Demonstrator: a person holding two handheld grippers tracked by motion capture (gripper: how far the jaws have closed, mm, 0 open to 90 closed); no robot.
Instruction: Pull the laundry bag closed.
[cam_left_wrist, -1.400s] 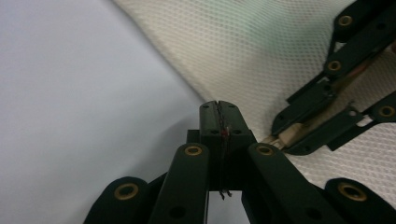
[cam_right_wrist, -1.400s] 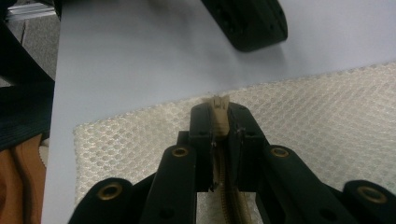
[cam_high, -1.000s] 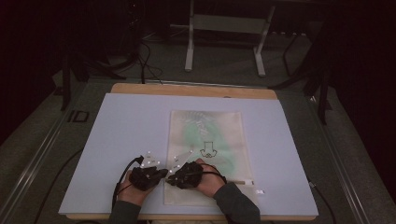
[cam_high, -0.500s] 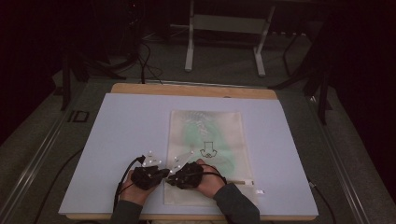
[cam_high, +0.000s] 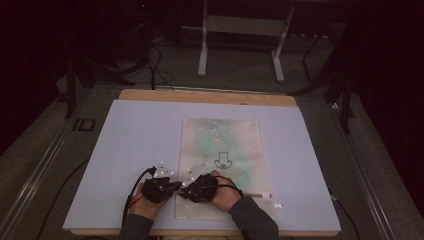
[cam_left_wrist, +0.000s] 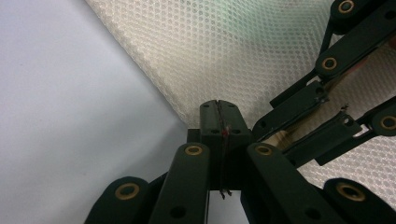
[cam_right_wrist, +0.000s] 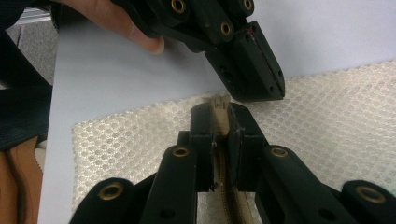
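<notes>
A pale mesh bag (cam_high: 225, 145) with a green tint and a small black print lies flat on the lavender mat (cam_high: 130, 150). Both grippers meet at its near left corner. My left gripper (cam_left_wrist: 219, 109) is shut, its tips resting at the edge of the mesh bag (cam_left_wrist: 243, 51); I see no fabric between the jaws. From the right gripper view it (cam_right_wrist: 261, 88) comes in from above, a thumb beside it. My right gripper (cam_right_wrist: 219, 109) is shut on the beige zipper end (cam_right_wrist: 218, 103) of the mesh bag (cam_right_wrist: 327, 121). The high view has the left gripper (cam_high: 175, 186) and right gripper (cam_high: 182, 193) tip to tip.
The mat covers a wooden board (cam_high: 200, 96) whose far edge shows. The bag's zipper (cam_high: 257, 195) runs along its near edge, toward the right. On the dark floor beyond stand a white frame (cam_high: 240, 30) and some cables (cam_high: 155, 65). Bare mat lies left and right of the bag.
</notes>
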